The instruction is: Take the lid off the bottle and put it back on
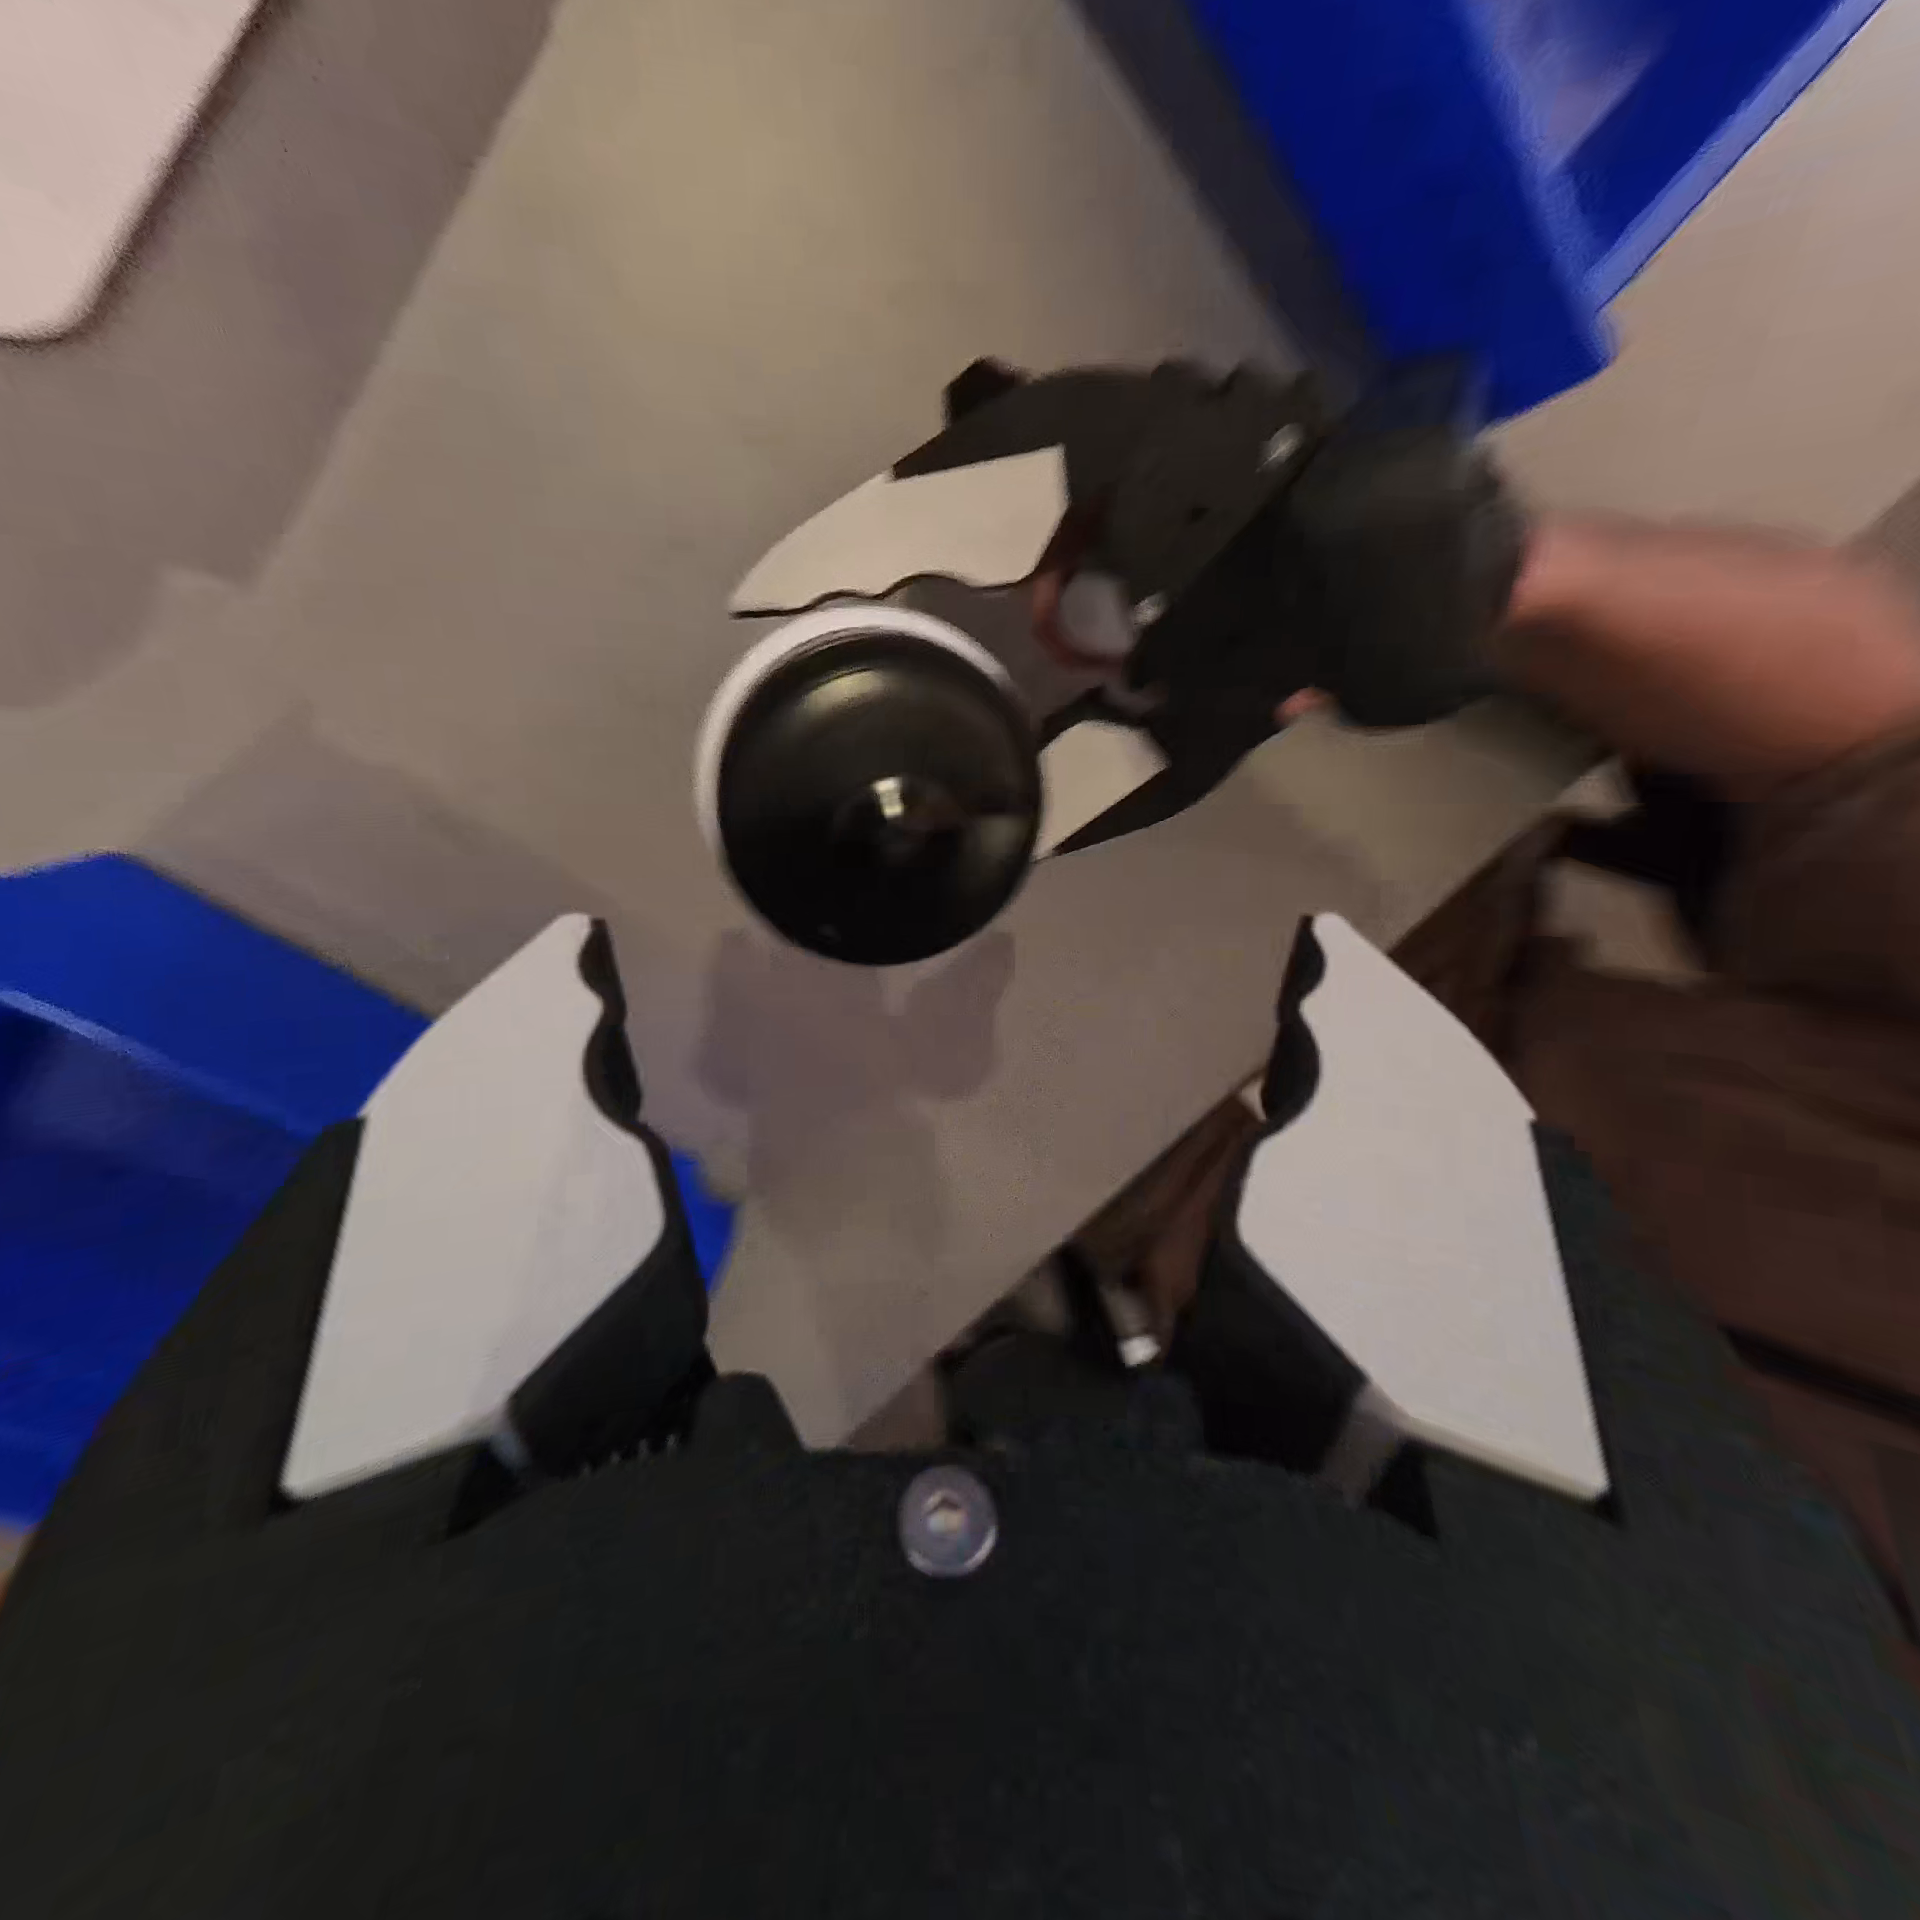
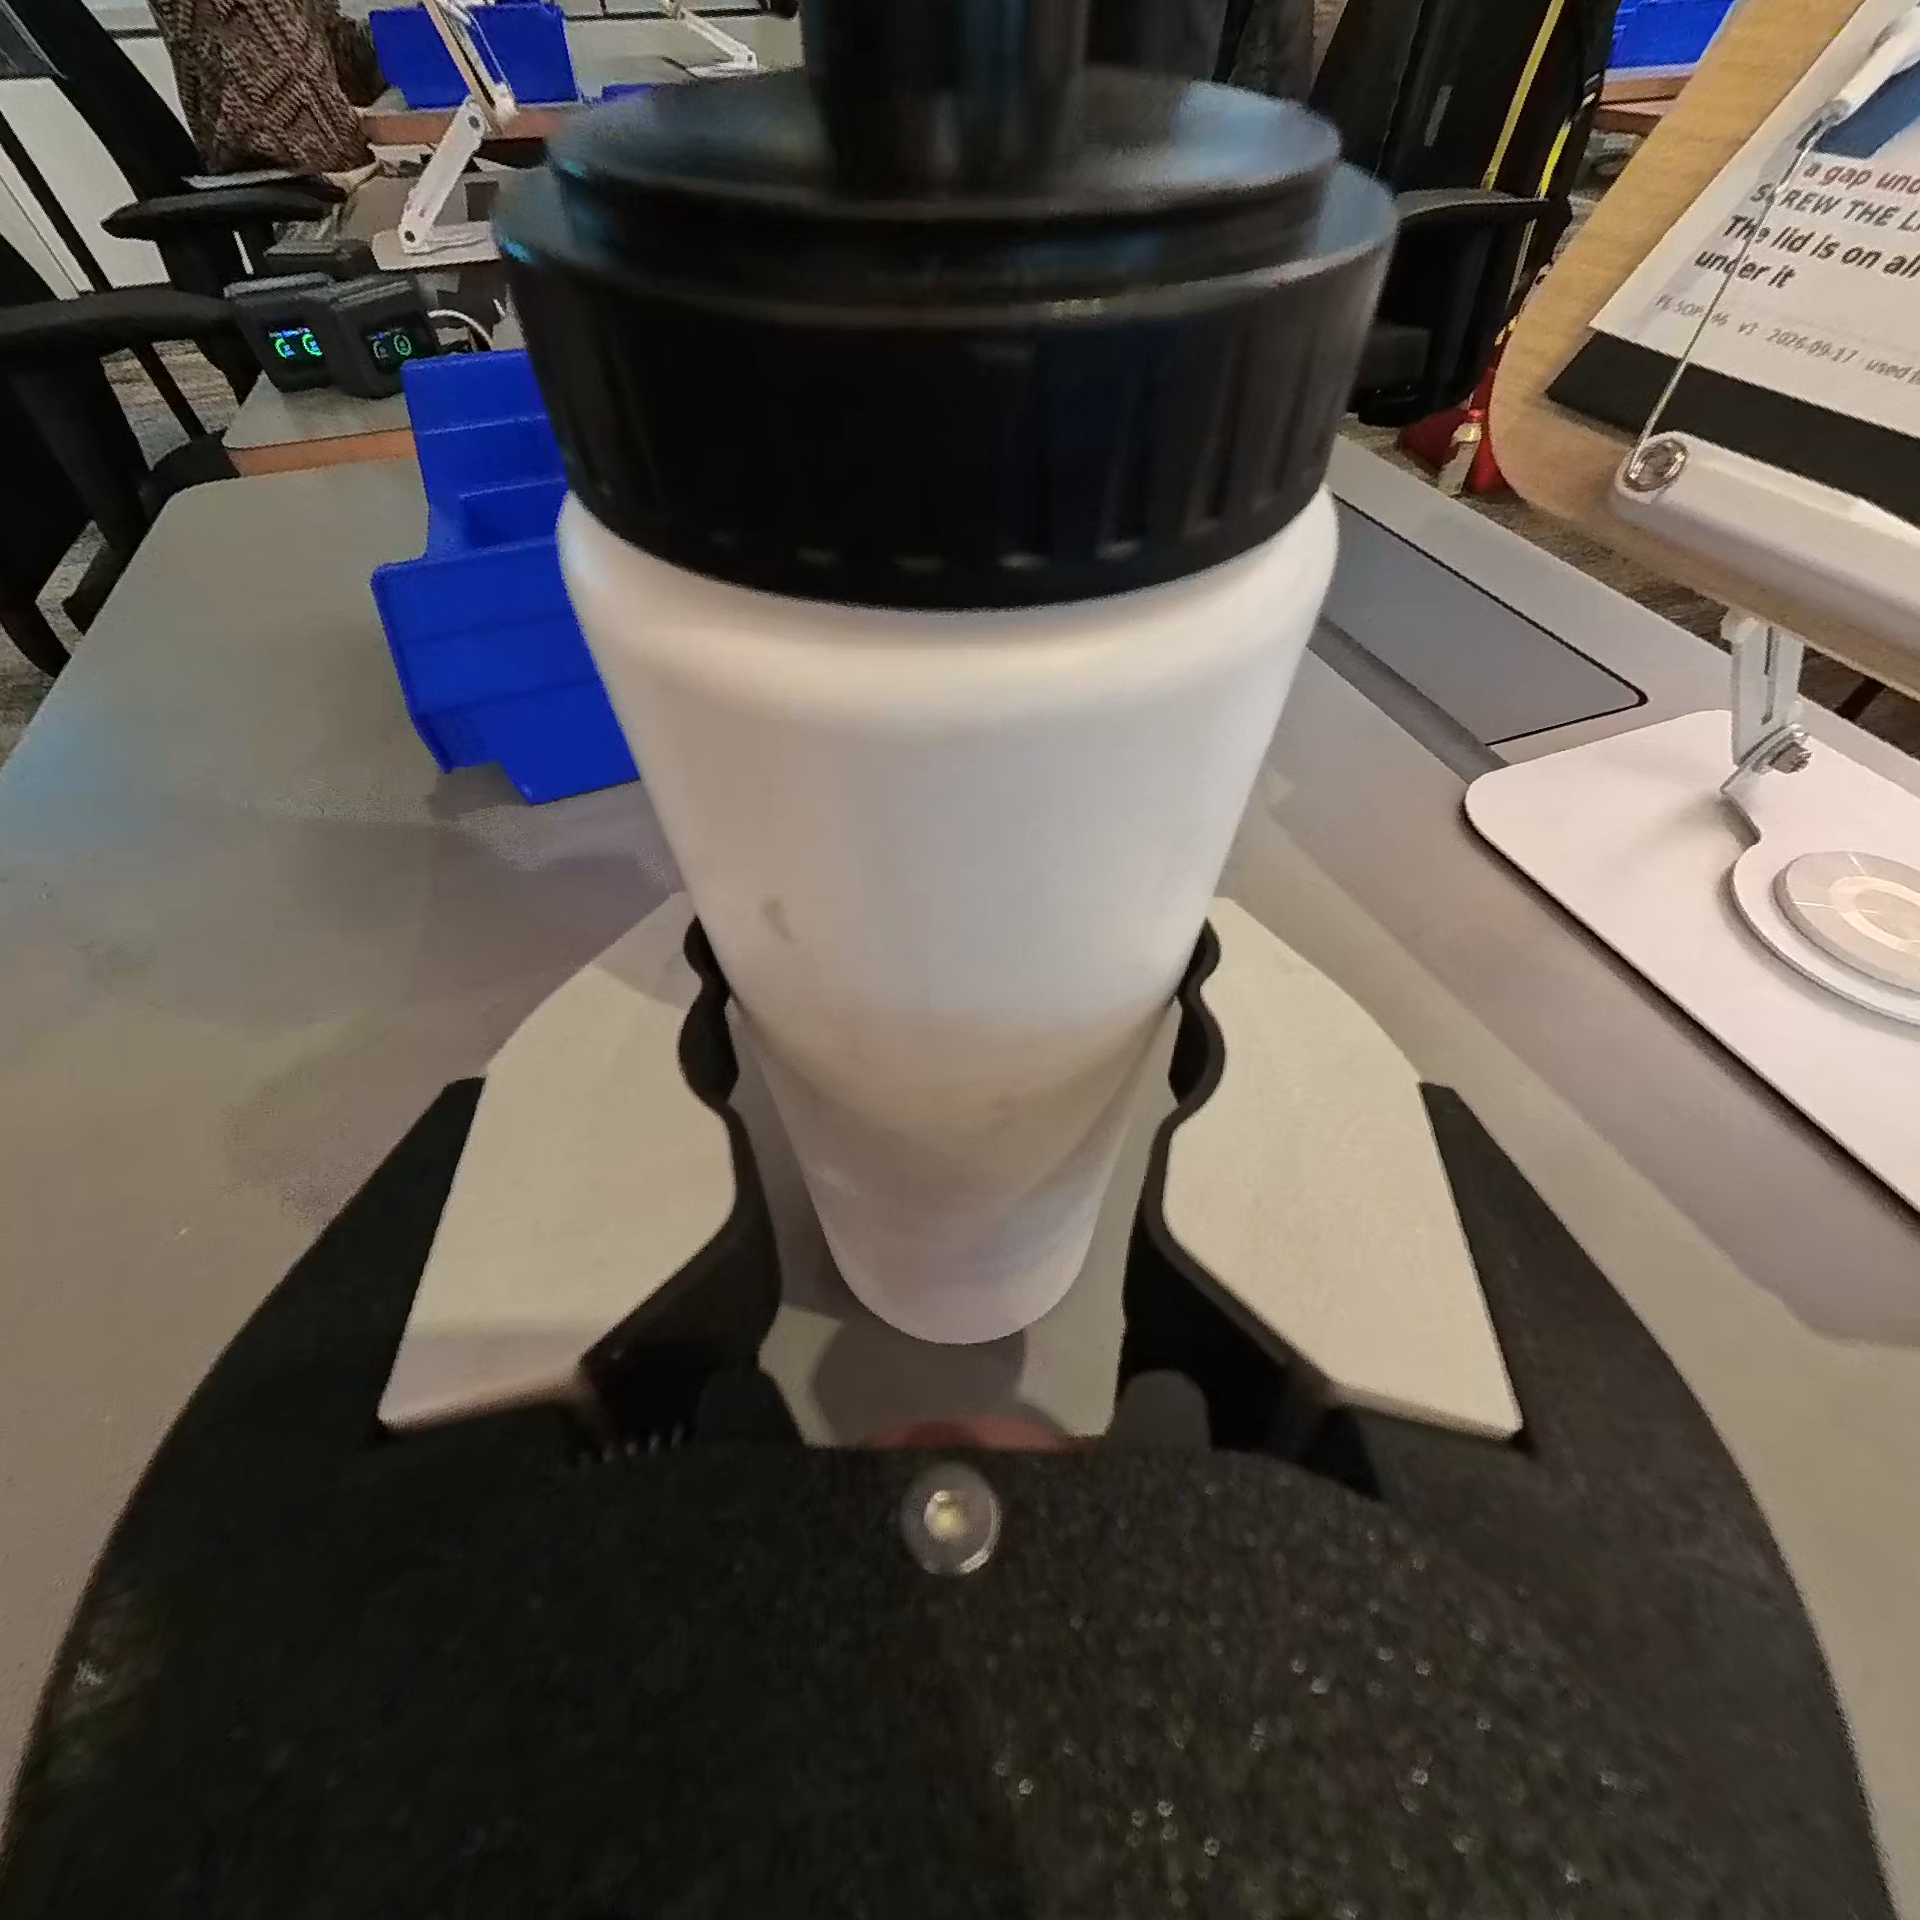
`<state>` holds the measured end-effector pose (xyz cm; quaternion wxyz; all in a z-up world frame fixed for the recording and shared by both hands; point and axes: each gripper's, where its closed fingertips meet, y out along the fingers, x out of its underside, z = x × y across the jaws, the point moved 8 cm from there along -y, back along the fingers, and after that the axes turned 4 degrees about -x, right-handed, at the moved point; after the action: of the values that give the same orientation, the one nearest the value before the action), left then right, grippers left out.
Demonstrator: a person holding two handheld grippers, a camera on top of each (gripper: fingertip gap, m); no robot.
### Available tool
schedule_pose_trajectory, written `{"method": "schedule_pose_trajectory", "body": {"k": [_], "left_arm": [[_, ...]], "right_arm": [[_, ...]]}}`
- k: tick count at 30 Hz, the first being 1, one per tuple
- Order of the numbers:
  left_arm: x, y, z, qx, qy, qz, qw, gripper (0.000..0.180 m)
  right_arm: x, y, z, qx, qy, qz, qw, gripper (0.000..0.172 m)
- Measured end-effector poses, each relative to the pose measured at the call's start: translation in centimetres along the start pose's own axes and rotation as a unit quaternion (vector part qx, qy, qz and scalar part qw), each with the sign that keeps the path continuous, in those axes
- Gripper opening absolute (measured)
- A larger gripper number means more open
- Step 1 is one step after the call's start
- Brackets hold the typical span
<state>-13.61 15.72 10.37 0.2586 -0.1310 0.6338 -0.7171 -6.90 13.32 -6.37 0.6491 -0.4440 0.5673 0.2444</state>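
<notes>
The white bottle point(image 2: 935, 831) stands upright on the grey worktop point(image 2: 260, 935), and the right tongs point(image 2: 951, 997) grip its lower body, with both wavy black pads pressed against the white wall. The black lid point(image 2: 945, 395) sits on the neck, and I see no gap under it, so it looks closed at this moment. The left tongs point(image 1: 951, 997) are wide open and hold nothing; they hang above the bottle, a little to the near side of the lid point(image 1: 873, 800), and touch neither. Whether the lid was already taken off once, I cannot tell. The bottle seems to be of stiff plastic, probably light and maybe empty, with a smooth wall that can slip or turn inside the pads when the lid is twisted. So I think a firm hold low on the body is correct, but too much pressure could dent it. The best place to take the lid is its ribbed side band, because the ribs give friction; the smooth top and the spout in its middle would be a poor hold. A blue bin point(image 2: 488, 582) stands at the far left, well apart from the bottle.
</notes>
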Motion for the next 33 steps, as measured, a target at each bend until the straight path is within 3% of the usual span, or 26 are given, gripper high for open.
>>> {"method": "schedule_pose_trajectory", "body": {"k": [2,8,12,16,27,33], "left_arm": [[0.0,0.2,0.7,0.007,-0.05,0.009,0.999,0.119],[-0.5,2.4,0.3,-0.094,-0.188,-0.005,0.978,0.115],[-1.2,2.9,-0.2,-0.149,-0.226,0.002,0.963,0.094],[-1.2,3.8,0.1,-0.133,-0.239,-0.003,0.962,0.072],[-1.4,3.9,0.2,-0.121,-0.034,-0.022,0.992,0.072],[-1.0,4.0,-0.1,-0.113,0.134,-0.046,0.983,0.073]], "right_arm": [[0.0,0.0,0.0,0.0,0.0,0.0,1.0,0.083],[0.0,0.0,0.0,0.0,0.001,-0.002,1.0,0.083],[0.0,0.0,-0.1,0.0,0.0,-0.002,1.0,0.083],[0.0,0.0,-0.1,-0.001,0.0,-0.003,1.0,0.083],[0.1,-0.2,0.1,-0.008,-0.002,0.004,1.0,0.083],[0.1,0.0,0.0,-0.01,-0.003,0.006,1.0,0.083]]}}
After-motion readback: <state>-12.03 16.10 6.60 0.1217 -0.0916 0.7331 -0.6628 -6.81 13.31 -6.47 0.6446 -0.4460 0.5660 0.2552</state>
